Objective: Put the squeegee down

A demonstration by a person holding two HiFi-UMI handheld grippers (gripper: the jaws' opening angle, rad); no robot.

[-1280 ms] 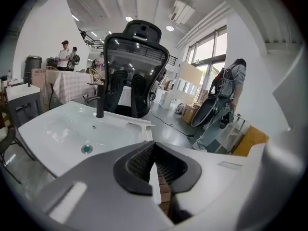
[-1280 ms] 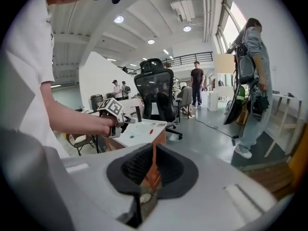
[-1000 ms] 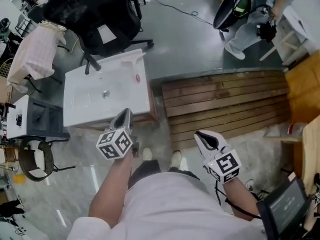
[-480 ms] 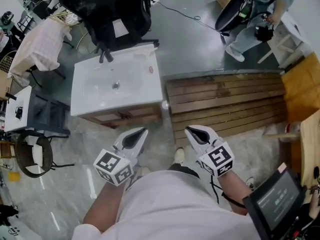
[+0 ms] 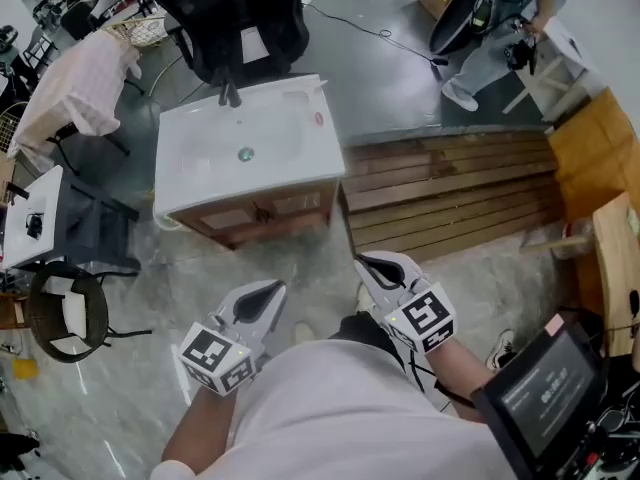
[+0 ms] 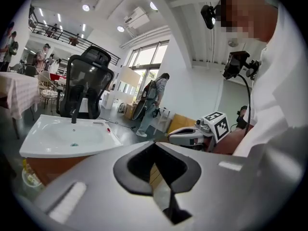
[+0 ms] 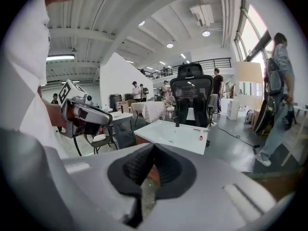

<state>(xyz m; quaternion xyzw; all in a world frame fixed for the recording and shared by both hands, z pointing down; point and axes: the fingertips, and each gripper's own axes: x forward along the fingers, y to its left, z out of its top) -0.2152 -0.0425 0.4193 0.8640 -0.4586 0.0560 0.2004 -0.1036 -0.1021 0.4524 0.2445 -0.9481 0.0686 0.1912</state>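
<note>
A pale squeegee lies on the back right corner of the white sink basin, near a black faucet. No gripper touches it. My left gripper is held close to my body, well short of the sink cabinet, its jaws shut on nothing. My right gripper is beside it, also shut and empty. In the left gripper view the left gripper's closed pads point past the sink, with the right gripper alongside. The right gripper view shows the shut right gripper facing the sink.
A black office chair stands behind the sink. A wooden slat platform lies to its right. A person stands at the back right. A cloth-covered table and dark chairs are on the left. A screen sits at my lower right.
Both grippers have drawn back from the sink toward my body, and the left one has rolled. The sink now lies farther ahead. Both stay shut and empty.
</note>
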